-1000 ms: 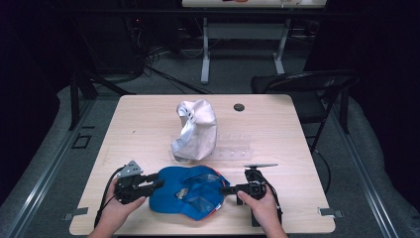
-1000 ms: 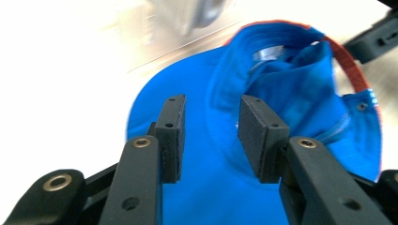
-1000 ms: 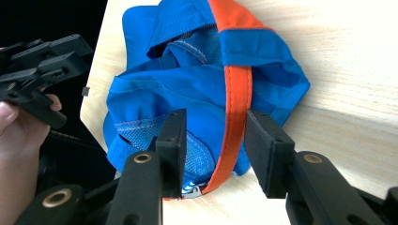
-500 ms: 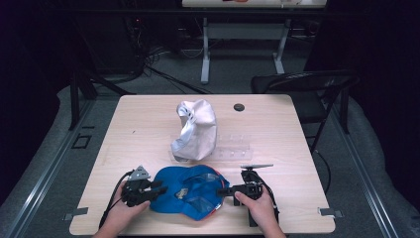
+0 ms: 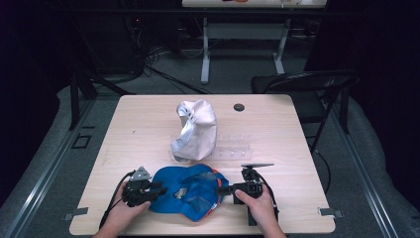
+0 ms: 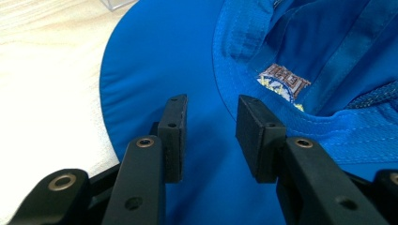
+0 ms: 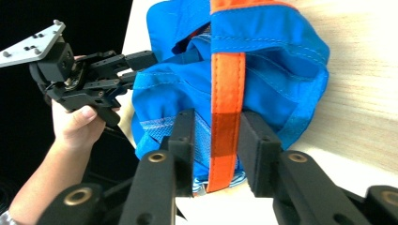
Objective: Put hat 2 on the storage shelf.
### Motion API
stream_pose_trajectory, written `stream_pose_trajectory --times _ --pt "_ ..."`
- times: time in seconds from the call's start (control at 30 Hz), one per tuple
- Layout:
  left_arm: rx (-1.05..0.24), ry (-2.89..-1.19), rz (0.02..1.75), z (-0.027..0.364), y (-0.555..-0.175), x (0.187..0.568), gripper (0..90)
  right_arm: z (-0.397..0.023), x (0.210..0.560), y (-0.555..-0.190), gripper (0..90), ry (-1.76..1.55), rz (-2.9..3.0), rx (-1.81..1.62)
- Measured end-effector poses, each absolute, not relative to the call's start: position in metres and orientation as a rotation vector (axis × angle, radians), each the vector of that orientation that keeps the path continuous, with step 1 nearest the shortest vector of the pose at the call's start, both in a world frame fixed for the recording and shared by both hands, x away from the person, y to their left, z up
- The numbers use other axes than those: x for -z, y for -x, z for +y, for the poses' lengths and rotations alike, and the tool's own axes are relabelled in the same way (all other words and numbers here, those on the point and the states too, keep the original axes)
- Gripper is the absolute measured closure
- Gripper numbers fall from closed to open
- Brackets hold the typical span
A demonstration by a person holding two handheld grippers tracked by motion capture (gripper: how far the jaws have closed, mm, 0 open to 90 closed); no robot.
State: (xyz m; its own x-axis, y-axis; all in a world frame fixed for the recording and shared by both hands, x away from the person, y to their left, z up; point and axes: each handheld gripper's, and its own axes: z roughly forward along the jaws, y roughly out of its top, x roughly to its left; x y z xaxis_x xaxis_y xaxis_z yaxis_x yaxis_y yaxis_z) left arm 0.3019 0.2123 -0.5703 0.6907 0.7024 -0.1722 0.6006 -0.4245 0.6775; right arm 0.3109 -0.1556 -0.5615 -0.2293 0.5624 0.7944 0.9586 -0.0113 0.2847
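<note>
Both grippers flank the blue cap [image 5: 190, 191]: right gripper [image 7: 213, 140] apparently pinching its orange strap [image 7: 226, 89], left gripper [image 6: 209, 126] parted over the brim.

One blue cap [image 5: 190, 191], one white cap [image 5: 195, 129], two grippers [image 5: 161, 189] [image 5: 225, 189]

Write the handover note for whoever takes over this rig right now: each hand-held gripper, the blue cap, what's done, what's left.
Left hand-held gripper: jaws parted over the brim of the blue cap, nothing pinched.
Right hand-held gripper: jaws have just been closing, with the orange strap and blue fabric between them; a firm grip is not certain.
Cap lies at the near edge of the table; a white cap stands behind it, beside a clear tray.
Done: both hand-held grippers placed at opposite sides of the blue cap.
Left: probably secure both grips, then handle the cap.
</note>
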Motion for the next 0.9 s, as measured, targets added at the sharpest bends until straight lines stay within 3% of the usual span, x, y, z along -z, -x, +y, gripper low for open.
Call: stream_pose_trajectory --times 0.13,0.47,0.9 --pt "-0.172 -2.16 0.991 0.212 -0.302 0.57 64.2 -0.154 0.561 -0.311 76.7 1.606 -1.817 1.132" --pt "-0.189 -2.129 0.987 0.215 -0.299 0.565 64.0 -0.157 0.55 -0.31 77.7 1.644 -1.747 1.164" --pt "-0.196 -2.101 0.947 0.212 -0.294 0.555 60.9 -0.176 0.507 -0.315 77.9 1.623 -1.849 1.078"
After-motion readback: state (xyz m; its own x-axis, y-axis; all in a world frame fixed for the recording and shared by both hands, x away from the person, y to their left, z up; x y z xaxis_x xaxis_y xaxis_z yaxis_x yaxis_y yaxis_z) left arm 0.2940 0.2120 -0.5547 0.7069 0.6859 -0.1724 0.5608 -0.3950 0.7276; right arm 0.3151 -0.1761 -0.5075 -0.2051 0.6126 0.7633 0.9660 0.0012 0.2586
